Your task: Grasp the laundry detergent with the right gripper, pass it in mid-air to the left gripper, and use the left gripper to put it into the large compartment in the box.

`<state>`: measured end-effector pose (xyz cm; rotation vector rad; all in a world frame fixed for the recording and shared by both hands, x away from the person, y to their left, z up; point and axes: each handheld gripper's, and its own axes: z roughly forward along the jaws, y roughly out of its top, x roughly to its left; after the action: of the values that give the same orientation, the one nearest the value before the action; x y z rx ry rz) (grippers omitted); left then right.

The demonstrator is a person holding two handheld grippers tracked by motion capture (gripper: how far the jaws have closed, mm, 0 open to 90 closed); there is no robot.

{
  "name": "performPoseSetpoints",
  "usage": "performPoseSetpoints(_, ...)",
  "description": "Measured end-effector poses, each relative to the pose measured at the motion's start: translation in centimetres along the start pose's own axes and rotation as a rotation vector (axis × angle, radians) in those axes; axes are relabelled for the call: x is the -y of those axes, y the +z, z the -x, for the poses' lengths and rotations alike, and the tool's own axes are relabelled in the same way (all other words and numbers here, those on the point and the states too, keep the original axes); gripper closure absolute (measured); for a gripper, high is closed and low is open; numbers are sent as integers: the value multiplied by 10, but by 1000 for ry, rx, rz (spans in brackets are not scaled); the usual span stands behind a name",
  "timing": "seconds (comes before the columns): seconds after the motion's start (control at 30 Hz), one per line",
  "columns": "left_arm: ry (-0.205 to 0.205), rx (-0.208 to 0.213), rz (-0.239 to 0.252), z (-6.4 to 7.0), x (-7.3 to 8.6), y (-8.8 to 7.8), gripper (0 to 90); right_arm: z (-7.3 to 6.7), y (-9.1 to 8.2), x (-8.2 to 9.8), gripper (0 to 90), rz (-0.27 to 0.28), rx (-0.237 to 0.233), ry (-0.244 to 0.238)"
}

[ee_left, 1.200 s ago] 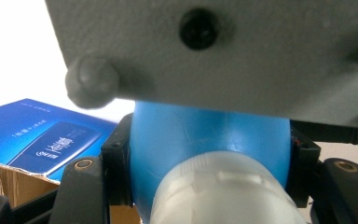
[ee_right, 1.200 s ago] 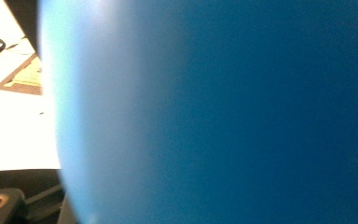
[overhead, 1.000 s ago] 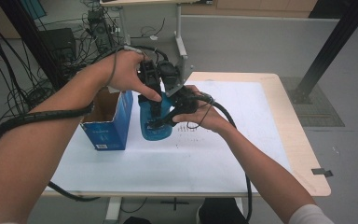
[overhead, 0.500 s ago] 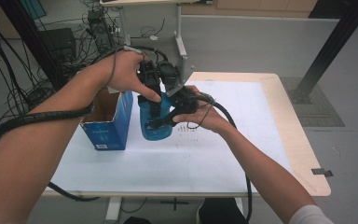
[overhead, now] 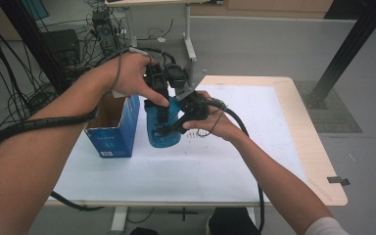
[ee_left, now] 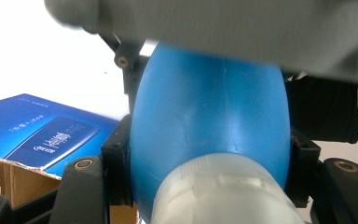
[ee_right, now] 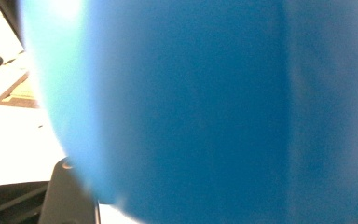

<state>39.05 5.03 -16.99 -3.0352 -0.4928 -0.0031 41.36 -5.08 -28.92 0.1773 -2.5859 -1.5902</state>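
A blue bottle (overhead: 160, 140) stands on the white table (overhead: 254, 161), just right of an open blue carton (overhead: 111, 131). My left gripper (overhead: 160, 113) comes down from above and is shut on the bottle's upper part. In the left gripper view its pads (ee_left: 116, 170) press both sides of the blue bottle (ee_left: 209, 116) above a translucent white cap (ee_left: 223, 193). My right gripper (overhead: 169, 129) reaches in from the right, closed against the bottle's front. The blue bottle (ee_right: 214, 112) sits very close in the right gripper view, hiding all but one fingertip (ee_right: 72, 196).
The blue carton (ee_left: 42, 135) has its cardboard flap open beside the bottle. Free tabletop lies to the right and toward the front edge. Cables, a second table's frame (overhead: 188, 39) and equipment stand behind the table on the floor.
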Motion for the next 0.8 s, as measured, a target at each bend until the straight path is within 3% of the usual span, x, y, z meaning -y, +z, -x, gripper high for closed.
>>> performPoseSetpoints(0.17, 0, -3, 4, 0, 1, -1, 376, -2, -8, 3, 232, 10, 33, 18)
performPoseSetpoints(0.3, -28, -1, 4, 0, 3, -5, 376, -3, -13, 11, 190, -22, 54, 38)
performPoseSetpoints(0.47, -73, -6, 20, -2, 7, -10, 376, -7, -22, 20, 96, -47, 97, 110)
performPoseSetpoints(0.6, -114, -30, 25, -3, 10, -17, 375, -11, -32, 26, 24, -142, 168, 194)
performPoseSetpoints(0.7, -155, -35, 27, -4, 11, -24, 375, -18, -41, 31, 33, -226, 215, 231)
performPoseSetpoints(0.8, -203, -26, 28, -5, 12, -32, 375, -25, -52, 35, 33, -263, 246, 258)
